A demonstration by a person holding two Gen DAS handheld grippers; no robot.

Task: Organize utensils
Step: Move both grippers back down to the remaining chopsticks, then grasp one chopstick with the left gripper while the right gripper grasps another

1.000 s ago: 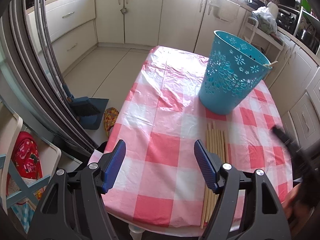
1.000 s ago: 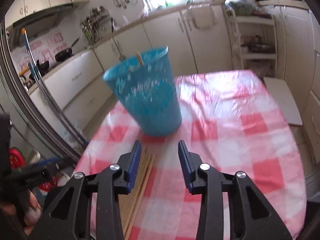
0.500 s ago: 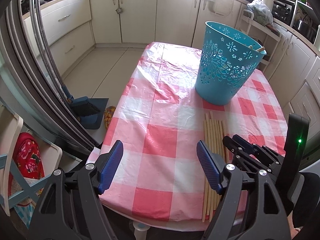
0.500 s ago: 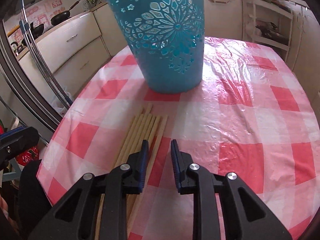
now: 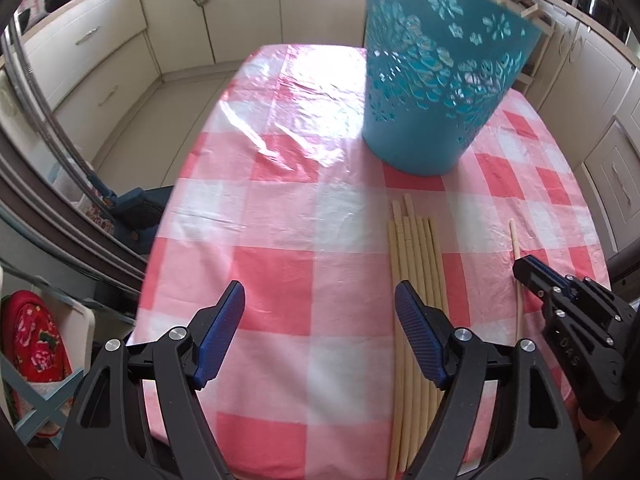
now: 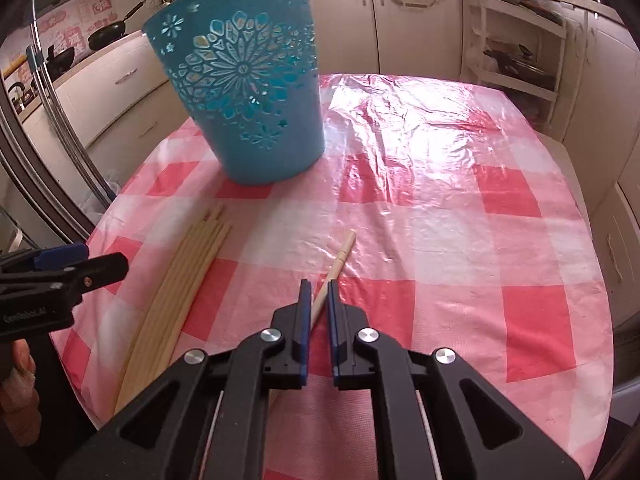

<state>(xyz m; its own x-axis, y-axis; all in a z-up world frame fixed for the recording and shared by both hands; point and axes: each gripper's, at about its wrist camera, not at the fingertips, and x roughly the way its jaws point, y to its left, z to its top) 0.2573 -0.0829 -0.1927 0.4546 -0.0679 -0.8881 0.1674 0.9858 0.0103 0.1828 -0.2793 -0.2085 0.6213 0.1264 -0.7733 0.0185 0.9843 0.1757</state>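
Note:
A bundle of several pale wooden chopsticks (image 5: 416, 280) lies on the pink checked tablecloth (image 5: 280, 184), also in the right wrist view (image 6: 188, 264). A teal perforated basket (image 5: 432, 84) stands behind them, also in the right wrist view (image 6: 244, 80), with a stick end at its rim. My right gripper (image 6: 316, 292) is shut on a single chopstick (image 6: 340, 256), held apart from the bundle; both show in the left wrist view (image 5: 520, 270) (image 5: 514, 240). My left gripper (image 5: 320, 300) is open and empty, just left of the bundle.
Cream kitchen cabinets (image 5: 100, 52) surround the table. A white shelf rack (image 6: 516, 56) stands at the back right. A dark dustpan (image 5: 136, 212) lies on the floor to the left. The table's front edge is close below both grippers.
My right gripper has closed on one chopstick and drawn it to the right, away from the bundle. My left gripper has moved in closer over the table, still open.

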